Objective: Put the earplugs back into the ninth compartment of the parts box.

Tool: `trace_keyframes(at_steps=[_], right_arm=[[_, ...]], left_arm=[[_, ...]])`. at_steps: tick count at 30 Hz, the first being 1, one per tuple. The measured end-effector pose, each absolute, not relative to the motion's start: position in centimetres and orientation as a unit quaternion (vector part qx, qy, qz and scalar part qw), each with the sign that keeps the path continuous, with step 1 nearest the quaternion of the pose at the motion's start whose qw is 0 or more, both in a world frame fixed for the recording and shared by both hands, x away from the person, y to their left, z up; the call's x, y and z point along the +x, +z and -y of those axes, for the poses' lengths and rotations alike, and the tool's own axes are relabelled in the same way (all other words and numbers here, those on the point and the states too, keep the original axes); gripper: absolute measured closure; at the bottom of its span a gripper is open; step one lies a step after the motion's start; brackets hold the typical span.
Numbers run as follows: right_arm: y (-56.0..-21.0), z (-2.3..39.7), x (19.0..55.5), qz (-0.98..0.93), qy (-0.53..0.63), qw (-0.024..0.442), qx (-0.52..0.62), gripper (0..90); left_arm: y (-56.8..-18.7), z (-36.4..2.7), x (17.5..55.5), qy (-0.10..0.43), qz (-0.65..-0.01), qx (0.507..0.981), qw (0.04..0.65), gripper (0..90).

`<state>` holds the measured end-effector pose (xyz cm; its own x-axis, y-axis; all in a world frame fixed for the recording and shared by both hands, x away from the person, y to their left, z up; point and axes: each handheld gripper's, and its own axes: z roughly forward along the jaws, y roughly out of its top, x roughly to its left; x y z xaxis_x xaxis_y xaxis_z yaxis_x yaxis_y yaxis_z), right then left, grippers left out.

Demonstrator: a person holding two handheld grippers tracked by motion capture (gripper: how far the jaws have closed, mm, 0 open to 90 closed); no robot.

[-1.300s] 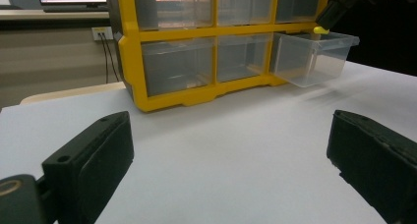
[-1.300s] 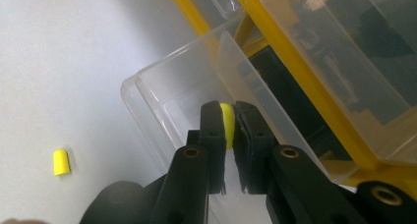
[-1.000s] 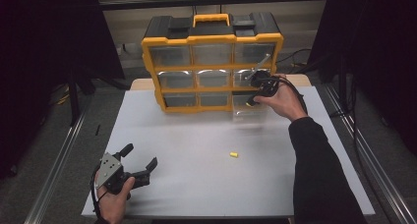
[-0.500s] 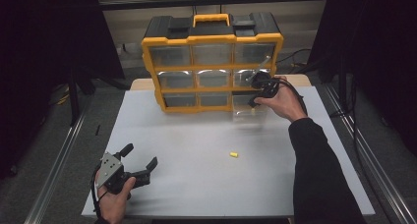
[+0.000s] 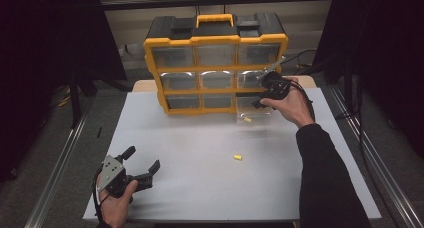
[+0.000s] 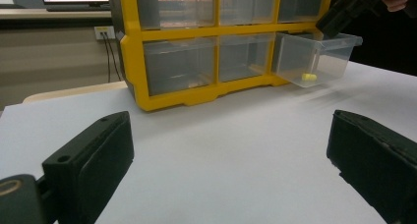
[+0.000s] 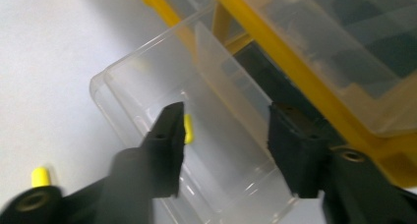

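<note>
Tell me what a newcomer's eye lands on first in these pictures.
First, the yellow-and-black drawer organizer standing at the far edge of the table, its bottom-right clear drawer pulled out with a small yellow piece inside. The right claw hangs over that drawer, its jaws having just been opening with nothing gripped. Another yellow piece lies loose mid-table.

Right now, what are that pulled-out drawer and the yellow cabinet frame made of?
The drawer looks like clear, glossy plastic: the small yellow piece inside shows through its walls. The cabinet frame seems opaque moulded plastic, yellow with a smooth, slightly shiny surface, though I can't be certain.
</note>
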<state>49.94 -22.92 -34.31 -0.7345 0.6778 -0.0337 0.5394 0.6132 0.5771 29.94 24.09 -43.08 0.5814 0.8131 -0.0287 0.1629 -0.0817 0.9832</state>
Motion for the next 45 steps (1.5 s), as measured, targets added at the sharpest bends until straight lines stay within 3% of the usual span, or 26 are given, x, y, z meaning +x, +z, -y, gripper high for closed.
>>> trace_keyframes(at_steps=[8,17,25,45], right_arm=[[-34.1,23.5,49.0,-0.872,0.298,0.157,0.354,21.5],[-34.3,24.0,47.7,-0.856,0.331,0.179,0.354,8.1],[-34.3,24.7,46.1,-0.848,0.358,0.186,0.345,3.8],[-36.1,24.4,42.3,-0.841,0.382,0.19,0.332,4.8]], left_arm=[[-43.1,-24.1,29.9,0.284,-0.36,0.677,0.576,3.8],[-43.0,-24.2,29.9,0.286,-0.358,0.678,0.575,3.8],[-43.0,-24.2,29.9,0.286,-0.357,0.679,0.574,3.8],[-43.0,-24.0,29.9,0.283,-0.355,0.681,0.575,3.8]])
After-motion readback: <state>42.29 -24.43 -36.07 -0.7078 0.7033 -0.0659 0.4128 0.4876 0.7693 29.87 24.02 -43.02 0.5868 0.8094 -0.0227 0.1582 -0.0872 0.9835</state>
